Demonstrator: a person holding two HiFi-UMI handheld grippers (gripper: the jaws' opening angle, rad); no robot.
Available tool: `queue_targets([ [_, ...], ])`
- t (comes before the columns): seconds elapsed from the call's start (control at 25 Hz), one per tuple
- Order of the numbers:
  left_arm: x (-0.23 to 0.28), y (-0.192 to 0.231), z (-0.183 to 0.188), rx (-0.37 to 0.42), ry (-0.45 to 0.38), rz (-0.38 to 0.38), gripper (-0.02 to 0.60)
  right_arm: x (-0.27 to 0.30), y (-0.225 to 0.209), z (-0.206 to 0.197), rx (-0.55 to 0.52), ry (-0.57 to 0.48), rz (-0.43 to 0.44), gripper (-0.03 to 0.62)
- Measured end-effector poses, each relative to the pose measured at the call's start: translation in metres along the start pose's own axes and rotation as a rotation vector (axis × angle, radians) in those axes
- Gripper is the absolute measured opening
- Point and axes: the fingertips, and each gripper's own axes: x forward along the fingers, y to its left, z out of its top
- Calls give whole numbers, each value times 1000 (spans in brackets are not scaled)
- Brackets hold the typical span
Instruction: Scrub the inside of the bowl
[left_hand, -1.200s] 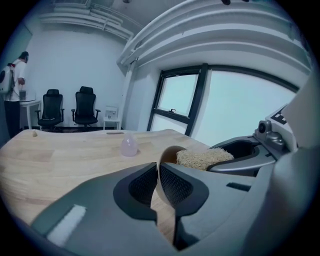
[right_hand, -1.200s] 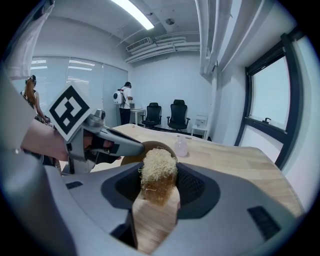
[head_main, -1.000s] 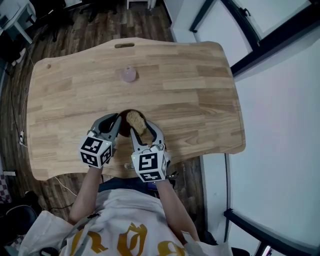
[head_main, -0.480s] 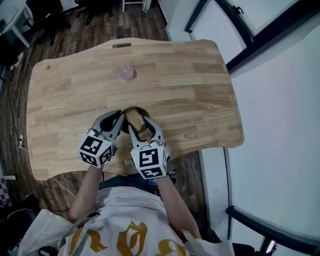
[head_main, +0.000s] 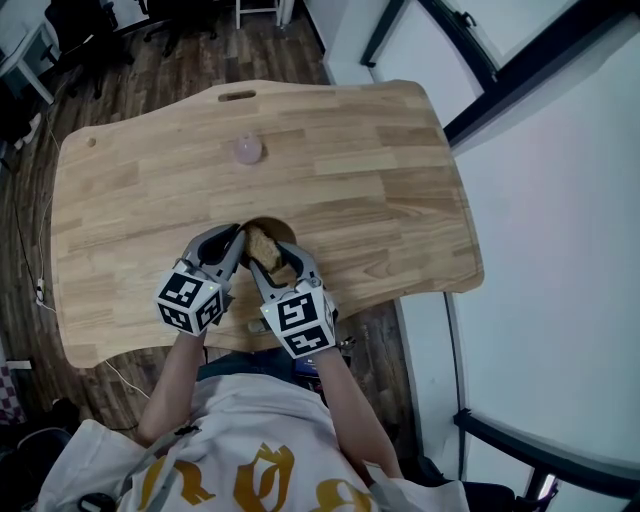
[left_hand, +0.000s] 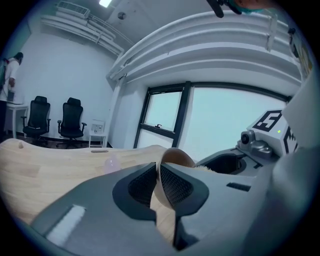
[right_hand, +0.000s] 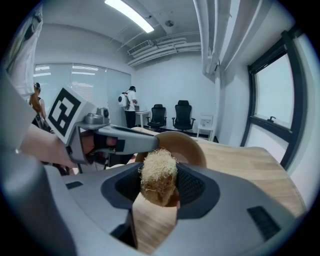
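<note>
Fingers of left gripper nipped on bowl rim; right gripper grips scrubber.
Bowl tilted, centre of head view, near table edge; sweep scrubber round inner wall with rim clamped.

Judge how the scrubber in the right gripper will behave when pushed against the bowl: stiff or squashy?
The scrubber probably squashes easily: loose fibres bulge above the fingers clamping it. It looks light, being airy and frayed. Slipping seems unlikely, as its rough fibres sit against their textured faces.
</note>
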Motion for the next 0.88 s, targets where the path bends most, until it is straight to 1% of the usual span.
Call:
queue_targets([
  [0.08, 1, 3, -2, -13, 11, 5, 21, 3, 7, -4, -3, 29, 25, 183],
  [0.16, 1, 5, -7, -21, 33, 15, 21, 5, 9, -8, -13, 59, 30, 183],
  [0.28, 3, 8, -17, -28, 78, 38, 21, 9, 9, -20, -55, 136, 40, 183],
  [0.36, 5, 9, -23, -27, 108, 51, 21, 11, 7, -30, -96, 197, 24, 183],
  [0.48, 7, 9, -29, -31, 142, 60, 21, 11, -1, -38, -116, 249, -47, 183],
  [0.6, 10, 3, -30, -40, 152, 48, 25, 7, -20, -35, -94, 243, -149, 183],
  [0.68, 12, -1, -30, -49, 149, 35, 25, 4, -32, -29, -81, 215, -194, 183],
  [0.76, 14, -3, -28, -72, 133, 23, 26, 3, -36, -25, -89, 188, -204, 184],
  [0.88, 17, -7, -26, -91, 123, 7, 29, 4, -32, -21, -100, 159, -179, 184],
])
